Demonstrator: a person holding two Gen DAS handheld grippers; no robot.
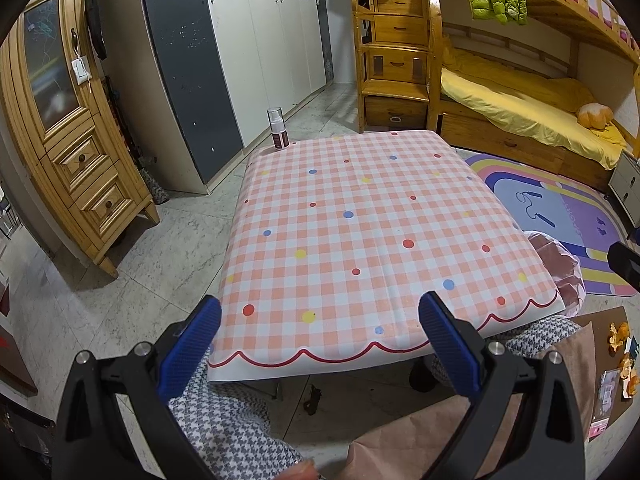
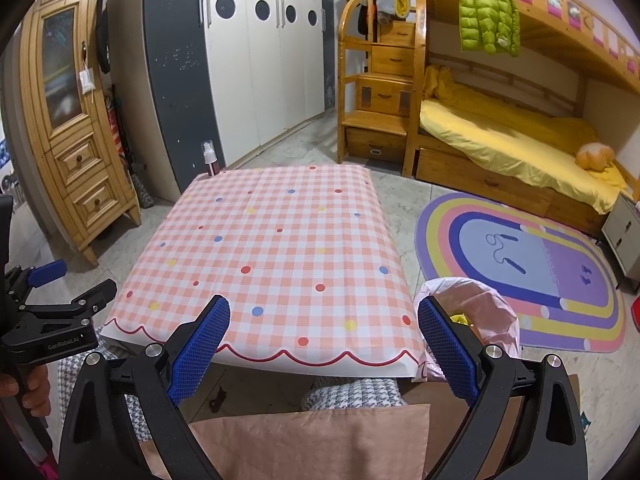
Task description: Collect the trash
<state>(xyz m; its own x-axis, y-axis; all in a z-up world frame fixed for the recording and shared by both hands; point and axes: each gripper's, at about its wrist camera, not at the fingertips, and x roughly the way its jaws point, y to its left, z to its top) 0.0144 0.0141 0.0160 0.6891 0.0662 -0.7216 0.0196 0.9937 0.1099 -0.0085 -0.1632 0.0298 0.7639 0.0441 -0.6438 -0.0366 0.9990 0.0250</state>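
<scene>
Orange peels point(image 1: 620, 340) and a small pink wrapper point(image 1: 604, 400) lie on a brown board at the lower right of the left wrist view. A bin lined with a pink bag point(image 2: 480, 312) stands on the floor by the table's near right corner, with something yellow inside; the same pink bag point(image 1: 560, 264) shows past the table edge. My left gripper point(image 1: 320, 302) hangs open and empty over the near edge of the checked table point(image 1: 340, 208). My right gripper point(image 2: 324, 306) is open and empty too, over the table's point(image 2: 272, 240) near right edge. The left gripper point(image 2: 76, 280) also shows at the left.
A spray bottle point(image 1: 278, 128) stands on the table's far left corner, seen again as a bottle point(image 2: 210, 160). A dark scrap point(image 2: 218, 398) lies on the floor under the table. Houndstooth-clad knees point(image 1: 224, 420) and a pink sheet point(image 2: 312, 440) sit below. Cabinets, a bunk bed and a rug point(image 2: 540, 272) surround.
</scene>
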